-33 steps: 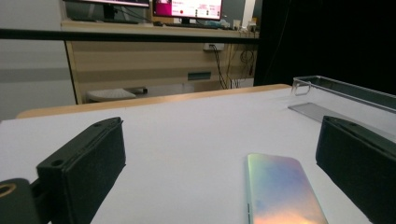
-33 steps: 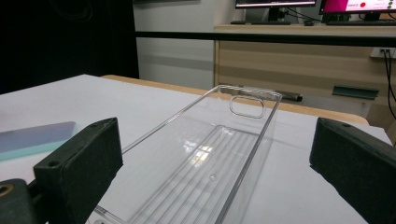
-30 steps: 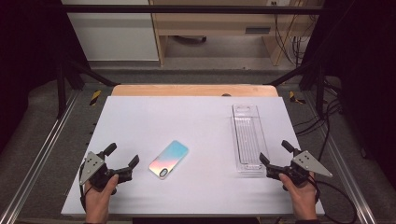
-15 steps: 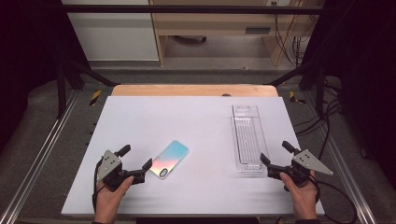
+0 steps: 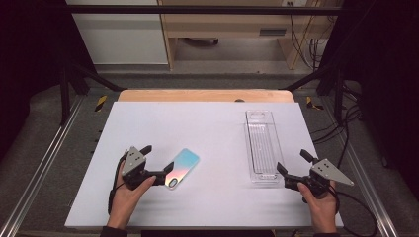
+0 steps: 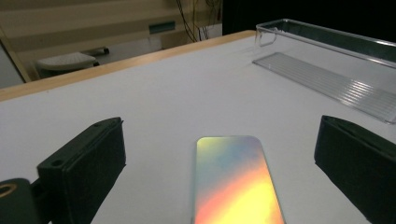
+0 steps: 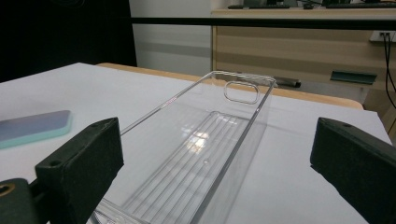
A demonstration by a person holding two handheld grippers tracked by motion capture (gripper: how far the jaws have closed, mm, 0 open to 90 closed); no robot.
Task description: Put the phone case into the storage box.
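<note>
Left gripper (image 6: 219, 172) straddles the phone (image 6: 236, 186), near end cut off.

A: The phone case (image 6: 236, 182) is looking glossy and iridescent, its smooth back throwing pink and yellow sheen. And the tray?

B: The tray (image 7: 205, 144) is showing as clear, hard plastic, ribbed along its floor and catching glints. The table (image 5: 207, 123) is reading as matt white, with a bare wood edge (image 5: 205, 95).

A: The jaw pads are appearing matt black.
</note>
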